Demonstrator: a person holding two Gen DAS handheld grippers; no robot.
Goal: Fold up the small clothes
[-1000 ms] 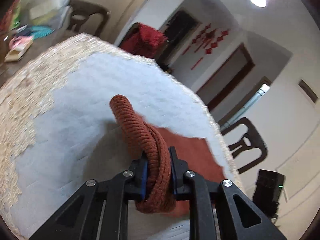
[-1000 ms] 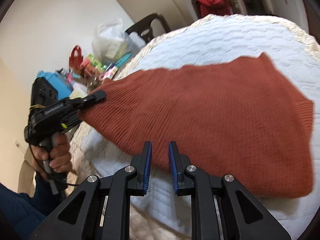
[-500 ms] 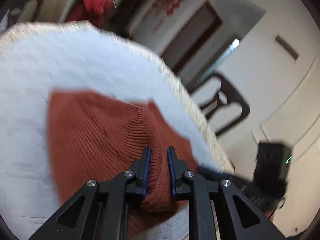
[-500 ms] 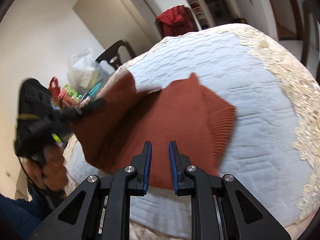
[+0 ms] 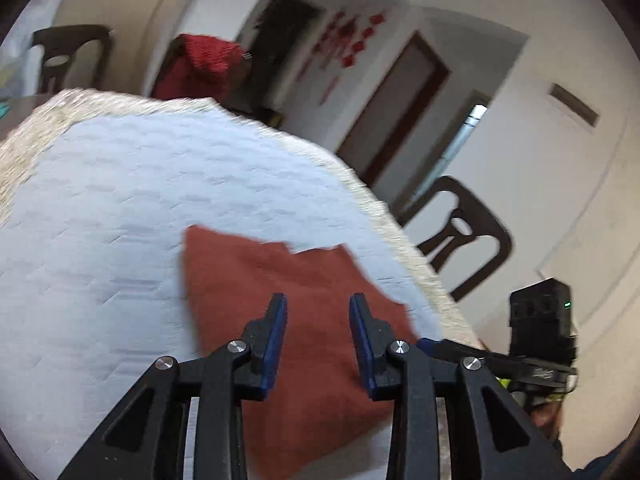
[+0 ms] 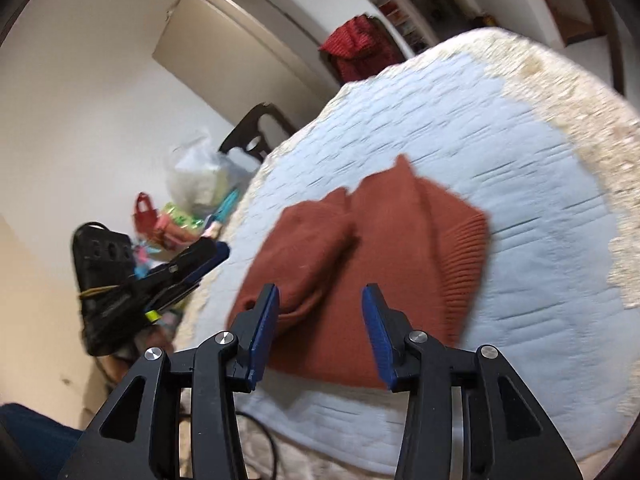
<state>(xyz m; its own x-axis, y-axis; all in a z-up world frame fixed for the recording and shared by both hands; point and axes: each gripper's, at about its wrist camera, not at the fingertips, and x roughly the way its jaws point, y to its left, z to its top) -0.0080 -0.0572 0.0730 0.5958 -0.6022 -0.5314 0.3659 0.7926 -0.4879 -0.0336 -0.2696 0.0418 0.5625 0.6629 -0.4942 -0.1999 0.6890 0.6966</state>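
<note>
Rust-red knit is what we are working with: the small sweater lies on the white quilted cover of the desk, directly ahead of and beneath our left gripper, whose jaws stand wide apart with nothing between them. From the left wrist view the cloth reads as a flat, partly folded block with a notched far edge, and the tip of the other tool shows at its right border. Moving rightward, our right gripper hovers over the near edge of the sweater, also spread open and holding nothing; just ahead of its left finger a rolled sleeve forms a raised ridge, while the ribbed hem sits ahead and to the right. We judge that one fold has been laid and both tools have let go. To do the next fold well, we should bring each gripper down on a corner of the same edge, pinch only the top layers, lift evenly, and flatten that ridge first, since a lump there may skew the stack.
</note>
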